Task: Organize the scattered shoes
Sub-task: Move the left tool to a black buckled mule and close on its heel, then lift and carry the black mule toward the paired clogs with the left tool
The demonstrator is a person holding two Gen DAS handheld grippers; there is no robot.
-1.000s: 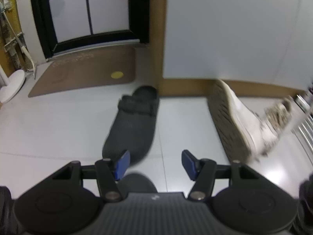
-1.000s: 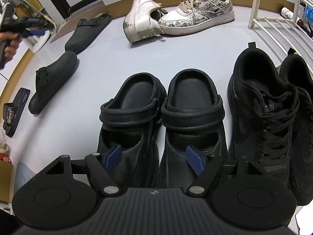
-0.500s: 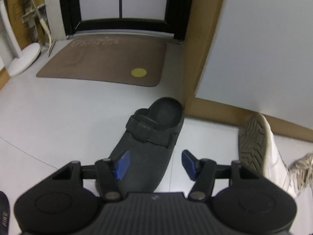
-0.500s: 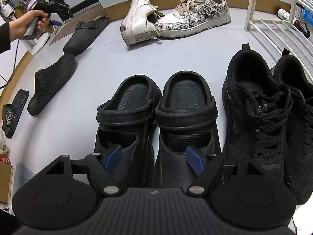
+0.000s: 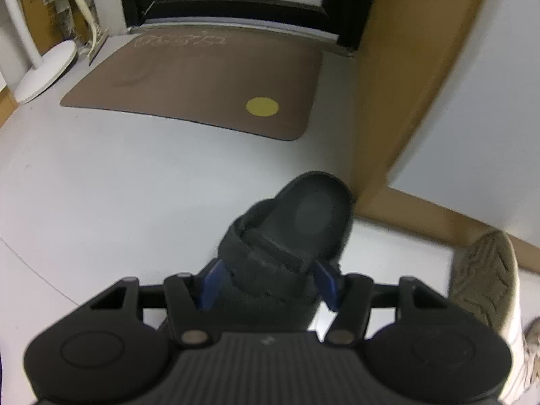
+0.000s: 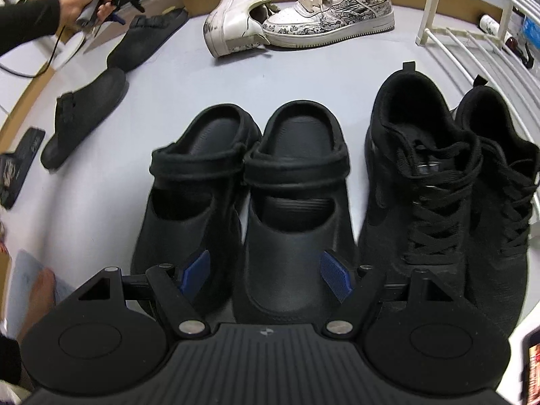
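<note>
We see a dark grey felt clog with a strap across its instep [image 5: 290, 236] lying on the pale grey floor [image 5: 118, 185], near the corner of a tan wall panel [image 5: 398, 101]. Its long axis runs from the left gripper [image 5: 269, 285] away and slightly right: the open heel points toward the brown doormat with a yellow dot [image 5: 209, 81], the toe sits under the gripper body. The blue-padded fingers stand apart on either side of the clog at the strap; the shoe fills most of the gap, but we cannot tell whether the pads press on it.

From the right wrist view we find the same clog [image 6: 148, 40] with the person's hand [image 6: 82, 5] holding the gripper above it. A second matching grey clog [image 6: 86, 116] lies nearer, well apart, on a similar slant.

We count two black rubber clogs with heel straps [image 6: 243, 202] side by side, touching, toes toward the right gripper [image 6: 266, 276], whose fingers are spread apart above the right one's toe, gripping nothing. Beside them stand two black laced sneakers [image 6: 438, 185]. Two white sneakers with printed panels [image 6: 297, 13] lie by the far wall, one tipped on its side against the other. One black slide sandal [image 6: 20, 158] shows at the left edge, and a white wire rack [image 6: 472, 44] at the right.
</note>
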